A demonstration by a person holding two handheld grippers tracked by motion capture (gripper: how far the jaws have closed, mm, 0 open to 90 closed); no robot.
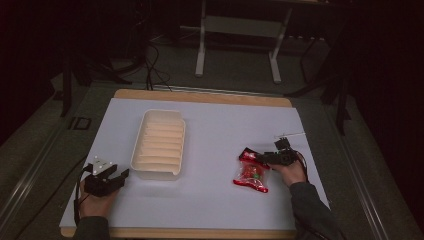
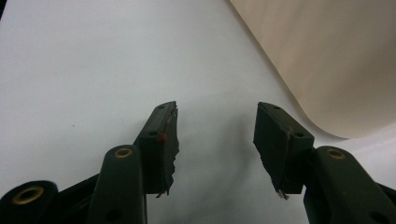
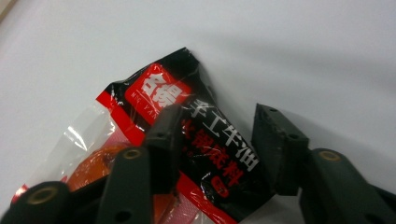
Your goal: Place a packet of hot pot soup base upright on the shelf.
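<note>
A red and black snack packet (image 1: 252, 176) with a clear window lies flat on the white mat (image 1: 220, 125), right of centre. My right gripper (image 1: 258, 158) is at the packet's far end. In the right gripper view this gripper (image 3: 217, 126) is open, its jaws standing either side of the packet's black printed top (image 3: 159, 93). A cream ribbed tray (image 1: 156, 173) sits left of centre with nothing in it. My left gripper (image 1: 120, 174) rests low near the tray's near-left corner. It is open (image 2: 215, 126) over bare mat, with the tray wall (image 2: 327, 60) to its right.
The mat covers a wooden table (image 1: 200, 96) whose edges show at the front and back. A metal stand (image 1: 235, 30) and cables lie on the dark floor beyond. Bare mat spans between the tray and the packet.
</note>
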